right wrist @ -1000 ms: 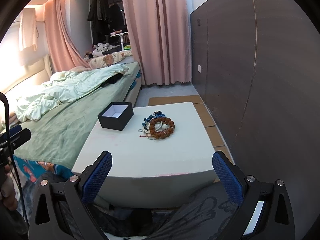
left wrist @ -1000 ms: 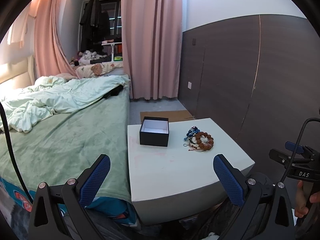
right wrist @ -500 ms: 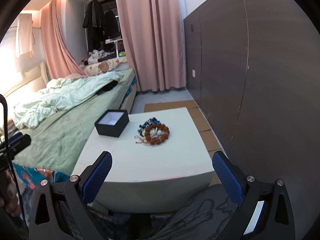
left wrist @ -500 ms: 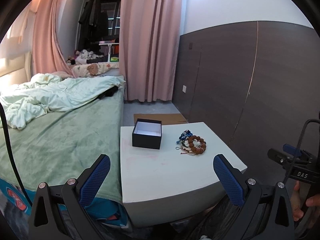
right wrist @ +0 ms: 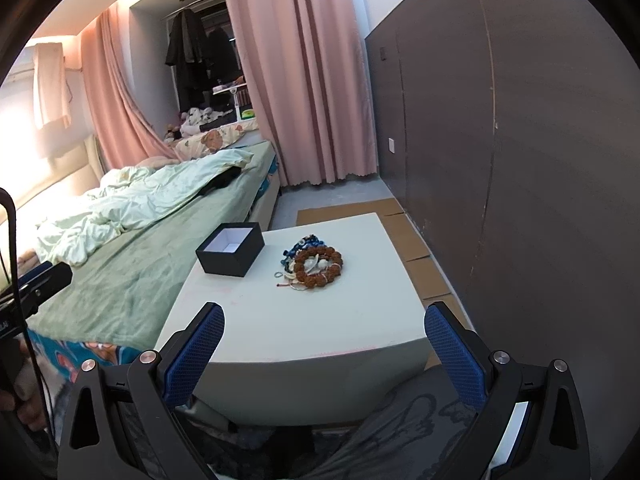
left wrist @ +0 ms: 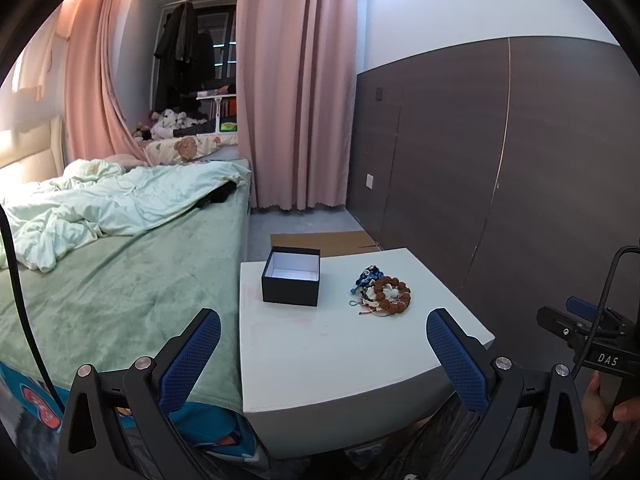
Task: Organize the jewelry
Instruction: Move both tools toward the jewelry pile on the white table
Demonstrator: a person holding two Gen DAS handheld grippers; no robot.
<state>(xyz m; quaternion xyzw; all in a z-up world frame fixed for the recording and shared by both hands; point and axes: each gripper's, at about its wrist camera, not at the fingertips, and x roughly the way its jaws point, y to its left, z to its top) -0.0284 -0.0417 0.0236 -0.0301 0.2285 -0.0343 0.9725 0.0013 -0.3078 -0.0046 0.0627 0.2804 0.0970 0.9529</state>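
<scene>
— Had anything gone into the black box (right wrist: 230,253)?
— No; it sat empty. The bracelet pile (right wrist: 313,266) lay mid-frame on the white surface (right wrist: 304,320); left tongs (left wrist: 320,354) and right tongs (right wrist: 322,350) were spread, holding nothing.

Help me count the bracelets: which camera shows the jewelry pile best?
The right wrist view: the jewelry pile sits nearer the centre and larger, the brown bead ring and blue strands distinct. The left wrist view shows the same pile smaller, off to the right.
</scene>
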